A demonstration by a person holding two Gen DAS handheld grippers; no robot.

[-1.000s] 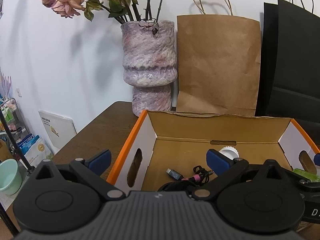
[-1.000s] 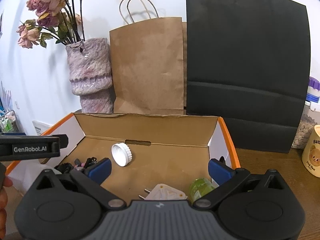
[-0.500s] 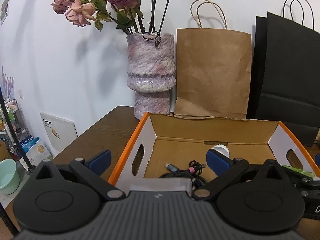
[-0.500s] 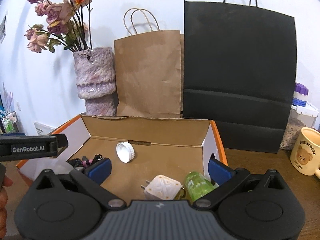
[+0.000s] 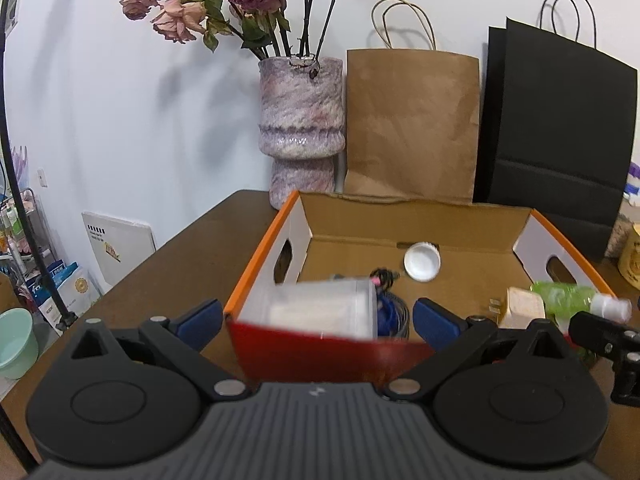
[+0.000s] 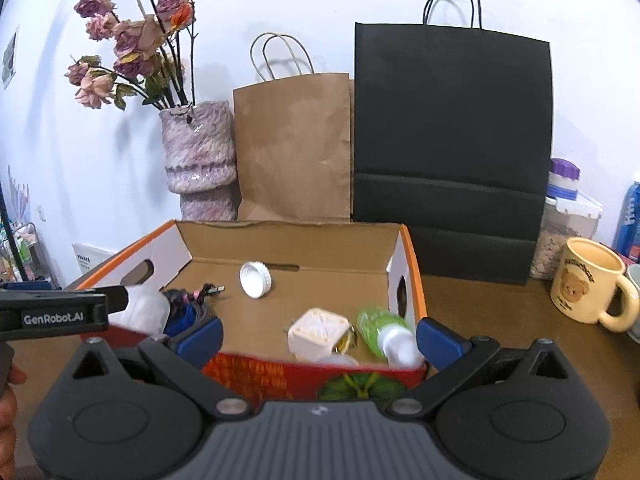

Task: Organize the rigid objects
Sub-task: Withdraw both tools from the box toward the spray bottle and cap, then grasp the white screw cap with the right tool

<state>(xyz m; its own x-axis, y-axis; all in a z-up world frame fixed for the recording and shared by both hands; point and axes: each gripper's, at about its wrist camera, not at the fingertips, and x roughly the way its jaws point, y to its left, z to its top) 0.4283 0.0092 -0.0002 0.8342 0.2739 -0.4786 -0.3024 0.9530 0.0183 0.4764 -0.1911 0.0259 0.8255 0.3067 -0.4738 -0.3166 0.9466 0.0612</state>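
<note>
1. On the brown table point(image 5: 192, 264), in front of the vase point(image 5: 301, 128) and the two paper bags, sits the open cardboard box point(image 6: 288, 248) with orange edges, and I now see far more of it than a second ago.
2. Both my tools have drawn back and risen: a second ago each camera looked low over the box floor, and now the red front wall point(image 5: 320, 354) of the box fills the gap between my fingers in both views.
3. My left tool point(image 5: 316, 316) is spread wide and holds nothing; its blue pads sit either side of the box's near left corner without touching it, as far as I can tell.
4. My right tool point(image 6: 318, 334) is just as wide open and also empty, hovering at the near right part of the box.
5. Inside the box lie the things I am sorting: a white cap point(image 6: 256, 279) near the back wall, a tangle of cable point(image 6: 188, 300) at the left, a white plug point(image 6: 318, 334) and a green bottle point(image 6: 380, 330) at the near right, touching or nearly touching.
6. A pale, blurred container point(image 5: 320, 306) also shows at the near left of the box; I cannot tell what it is.
7. I judge that pulling away empty-handed means this round of placing is finished, with the rigid pieces already gathered in the box.
8. A yellow mug point(image 6: 588, 280) stands outside on the right; whether it belongs in the box I cannot say.
</note>
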